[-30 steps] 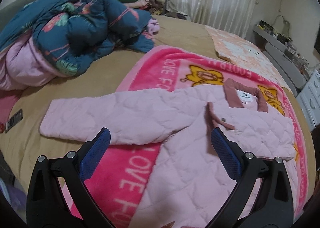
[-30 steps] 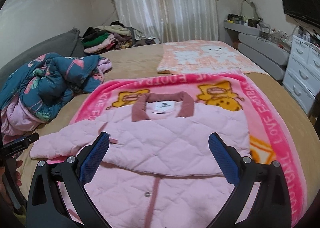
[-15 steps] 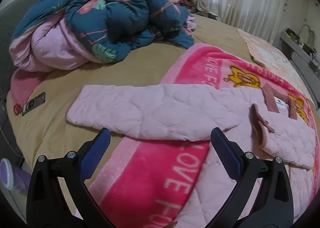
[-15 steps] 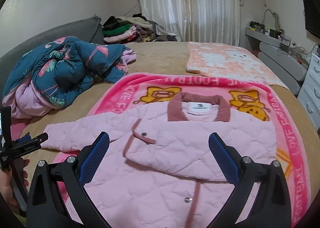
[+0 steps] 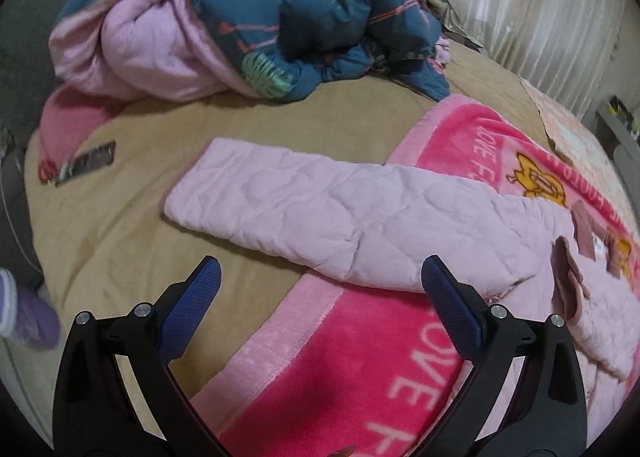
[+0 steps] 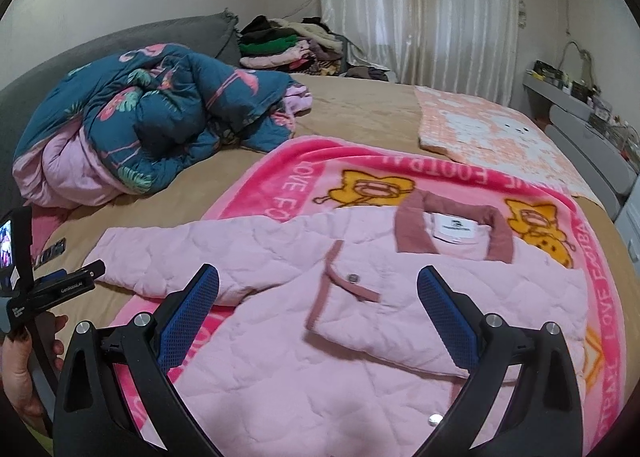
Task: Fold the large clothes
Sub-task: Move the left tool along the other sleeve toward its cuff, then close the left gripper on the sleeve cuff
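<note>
Sleeve [image 5: 320,217] of the pink jacket [image 6: 360,337] lies outstretched; both tools, left [image 5: 320,305] and right [image 6: 318,305], gape wide and empty, so a shallow pinch risks snagging the blanket [image 5: 340,369] too

Each tool [image 5: 318,287] [image 6: 318,289] had black forked arms, silver screws at the joints and blue textured pads [image 5: 191,299]. The left tool's body bore white lettering, seemingly a brand name.
</note>
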Motion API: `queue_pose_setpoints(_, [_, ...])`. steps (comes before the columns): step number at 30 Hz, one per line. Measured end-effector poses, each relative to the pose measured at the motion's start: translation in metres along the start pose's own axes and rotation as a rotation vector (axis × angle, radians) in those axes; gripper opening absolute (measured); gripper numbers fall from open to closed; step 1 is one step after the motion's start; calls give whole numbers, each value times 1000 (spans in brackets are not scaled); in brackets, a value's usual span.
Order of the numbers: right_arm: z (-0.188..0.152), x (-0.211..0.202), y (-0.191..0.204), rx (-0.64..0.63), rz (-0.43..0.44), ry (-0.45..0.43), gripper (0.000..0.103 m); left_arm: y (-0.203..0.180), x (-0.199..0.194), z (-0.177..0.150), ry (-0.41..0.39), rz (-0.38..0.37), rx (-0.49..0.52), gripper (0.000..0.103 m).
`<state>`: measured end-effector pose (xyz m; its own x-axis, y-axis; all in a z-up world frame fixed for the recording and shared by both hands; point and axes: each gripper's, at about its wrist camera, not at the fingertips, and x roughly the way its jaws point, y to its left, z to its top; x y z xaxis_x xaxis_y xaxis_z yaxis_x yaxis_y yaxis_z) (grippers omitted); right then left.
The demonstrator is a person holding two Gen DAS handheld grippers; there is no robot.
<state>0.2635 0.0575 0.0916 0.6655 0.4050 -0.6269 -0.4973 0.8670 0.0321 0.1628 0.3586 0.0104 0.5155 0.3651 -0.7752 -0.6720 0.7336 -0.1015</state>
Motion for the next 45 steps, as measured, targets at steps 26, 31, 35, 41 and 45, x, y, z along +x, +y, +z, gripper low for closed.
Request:
queue_pose_setpoints(26, [-37,94,114,-227,101,113,99,85,101,-11,185,-102,-344,94])
queue_pose_setpoints(31, [-46,112,119,-240,103,143,99,95,117,-6,173,-118,-417,93])
queue_pose_setpoints(35, [-51,118,115,-228,97,152,99,102,138,4,160,-104,-474,73])
queue_pose_setpoints(41, [-59,114,90,-198,73,171,99,99,141,17,116,-98,-431,33])
queue_pose_setpoints(45, [-62,106,68,-122,90,189,99,92,125,24,54,-133,-375,20])
